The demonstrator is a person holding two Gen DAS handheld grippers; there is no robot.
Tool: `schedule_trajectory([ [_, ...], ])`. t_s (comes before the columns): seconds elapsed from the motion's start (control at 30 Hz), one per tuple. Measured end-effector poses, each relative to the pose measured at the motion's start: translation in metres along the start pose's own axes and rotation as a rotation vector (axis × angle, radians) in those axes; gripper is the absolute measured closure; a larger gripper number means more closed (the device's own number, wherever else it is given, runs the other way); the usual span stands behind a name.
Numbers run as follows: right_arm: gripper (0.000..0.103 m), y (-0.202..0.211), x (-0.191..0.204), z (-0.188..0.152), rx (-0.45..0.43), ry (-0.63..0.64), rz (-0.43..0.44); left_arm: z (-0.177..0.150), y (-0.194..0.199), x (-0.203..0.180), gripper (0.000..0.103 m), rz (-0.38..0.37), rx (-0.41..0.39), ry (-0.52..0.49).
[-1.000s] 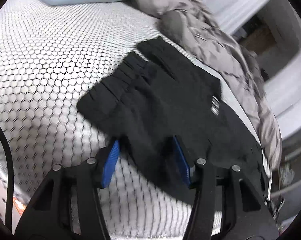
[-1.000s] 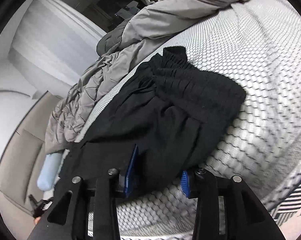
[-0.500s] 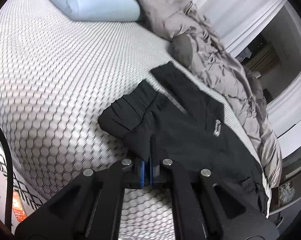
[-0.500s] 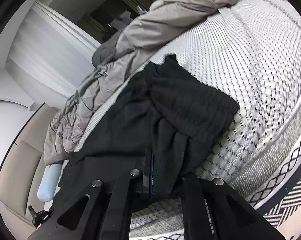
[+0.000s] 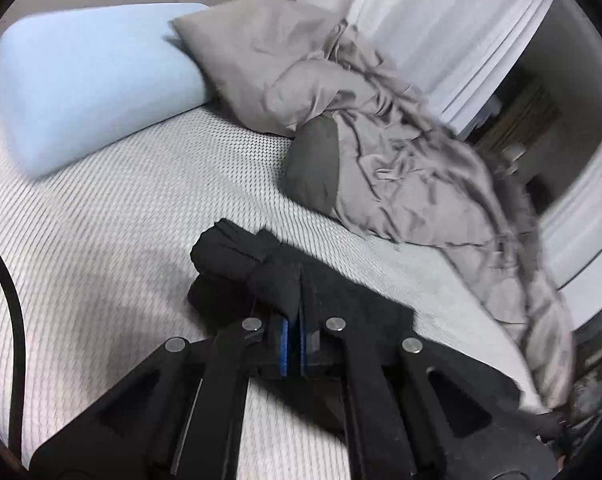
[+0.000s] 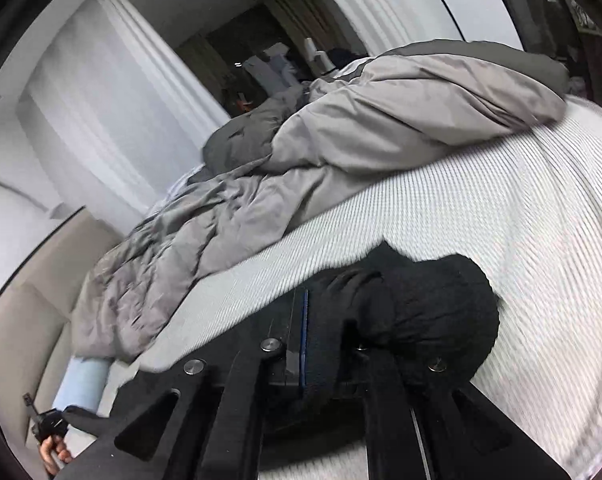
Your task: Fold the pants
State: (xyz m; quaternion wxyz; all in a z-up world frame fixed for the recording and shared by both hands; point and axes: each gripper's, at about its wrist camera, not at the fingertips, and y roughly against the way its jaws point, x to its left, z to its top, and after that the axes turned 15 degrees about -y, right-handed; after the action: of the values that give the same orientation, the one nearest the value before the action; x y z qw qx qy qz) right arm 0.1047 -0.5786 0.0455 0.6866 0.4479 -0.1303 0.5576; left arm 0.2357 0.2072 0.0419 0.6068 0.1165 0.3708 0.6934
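The black pants (image 5: 365, 320) hang bunched above the white honeycomb mattress (image 5: 121, 220). My left gripper (image 5: 295, 320) is shut on a pinch of their fabric, with the cuffs bunched just ahead of the fingers. In the right wrist view my right gripper (image 6: 313, 320) is shut on the pants (image 6: 433, 312) too, with the ribbed waistband bunched to the right of the fingers. The cloth is lifted off the mattress (image 6: 501, 208) at both grips and drapes over the gripper bodies.
A light blue pillow (image 5: 89, 88) lies at the head of the bed. A grey pillow (image 5: 253, 52) and a crumpled grey duvet (image 5: 421, 168) run along the far side, and the duvet also shows in the right wrist view (image 6: 301, 168). White curtains (image 5: 441, 20) hang behind.
Both grippers closed on the pants lying flat, then lifted. The cloth now hangs bunched from both grips and the cameras look higher, toward pillows and duvet.
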Motion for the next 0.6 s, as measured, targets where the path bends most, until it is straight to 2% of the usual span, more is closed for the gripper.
schedule_trajectory([
  [0.03, 0.096, -0.017, 0.009, 0.007, 0.004, 0.008, -0.026, 0.015, -0.025, -0.009, 0.093, 0.013, 0.023, -0.012],
  [0.07, 0.089, -0.035, 0.015, 0.013, 0.013, 0.004, -0.044, 0.025, -0.049, -0.014, 0.085, 0.029, 0.058, -0.024],
  [0.1, 0.083, -0.062, 0.018, 0.02, 0.039, -0.005, -0.075, 0.034, -0.073, -0.017, 0.069, 0.062, 0.108, -0.025],
  [0.13, 0.068, -0.08, 0.019, 0.023, 0.06, -0.013, -0.102, 0.04, -0.093, -0.017, 0.058, 0.118, 0.154, -0.008],
  [0.17, 0.065, -0.092, 0.017, 0.024, 0.071, -0.02, -0.122, 0.044, -0.102, -0.016, 0.057, 0.153, 0.167, 0.008],
  [0.2, 0.065, -0.104, 0.014, 0.023, 0.06, -0.033, -0.16, 0.047, -0.105, -0.015, 0.056, 0.16, 0.157, 0.018],
  [0.23, 0.06, -0.106, 0.012, 0.02, 0.042, -0.037, -0.172, 0.049, -0.105, -0.014, 0.051, 0.144, 0.135, 0.019],
  [0.3, 0.046, -0.103, 0.01, 0.007, -0.002, -0.018, -0.151, 0.048, -0.096, -0.014, 0.043, 0.135, 0.11, -0.005],
  [0.37, 0.024, -0.095, 0.006, -0.005, -0.051, -0.016, -0.131, 0.036, -0.076, -0.011, 0.041, 0.146, 0.063, -0.013],
  [0.4, 0.022, -0.092, 0.007, -0.012, -0.074, -0.012, -0.139, 0.028, -0.068, -0.011, 0.037, 0.124, 0.033, -0.01],
  [0.43, 0.022, -0.092, 0.009, -0.014, -0.06, -0.001, -0.148, 0.013, -0.06, -0.008, 0.033, 0.099, 0.011, 0.0],
  [0.5, 0.021, -0.085, 0.016, -0.02, -0.038, 0.019, -0.117, -0.014, -0.049, -0.005, 0.033, 0.057, -0.014, 0.036],
  [0.53, 0.017, -0.081, 0.019, -0.022, -0.038, 0.023, -0.101, -0.026, -0.046, -0.006, 0.033, 0.042, -0.018, 0.051],
  [0.6, 0.013, -0.076, 0.027, -0.029, -0.015, 0.051, -0.073, -0.047, -0.042, -0.012, 0.033, 0.012, 0.008, 0.063],
])
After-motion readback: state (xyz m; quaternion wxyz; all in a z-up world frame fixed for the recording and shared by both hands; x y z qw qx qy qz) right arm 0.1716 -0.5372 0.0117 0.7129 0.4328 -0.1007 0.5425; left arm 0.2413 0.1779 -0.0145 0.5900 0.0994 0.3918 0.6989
